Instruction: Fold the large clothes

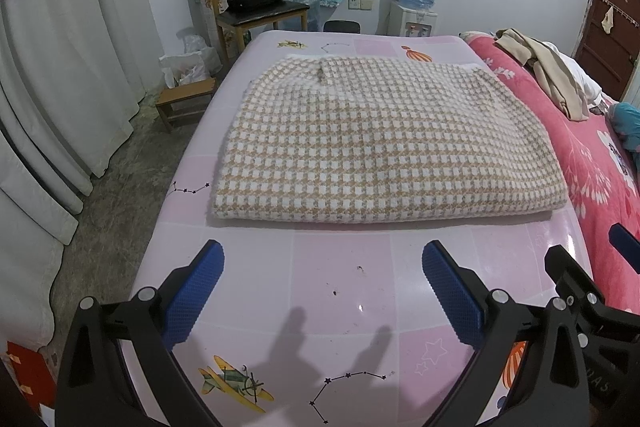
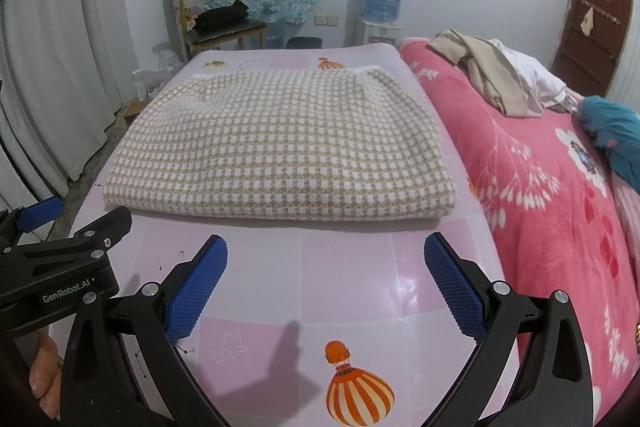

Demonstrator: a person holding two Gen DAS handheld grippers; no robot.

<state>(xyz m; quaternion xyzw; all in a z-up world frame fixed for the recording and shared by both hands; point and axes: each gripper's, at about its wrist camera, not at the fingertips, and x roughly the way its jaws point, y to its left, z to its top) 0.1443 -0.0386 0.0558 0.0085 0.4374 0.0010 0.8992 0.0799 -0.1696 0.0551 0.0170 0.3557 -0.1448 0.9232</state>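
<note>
One folded checked garment [image 1: 384,143] lies flat on the pink table [image 1: 340,279], long axis left-to-right, folded edge nearest the two empty, wide-spread grippers, left [image 1: 322,291] and right [image 2: 326,285].

Even indoor light is filling both views, sharp at centre. Finger-shaped shadows are falling on the glossy pink table cover [image 1: 340,267], small glare spots are glinting there, and fisheye bending and dark vignetting are crowding the corners.
</note>
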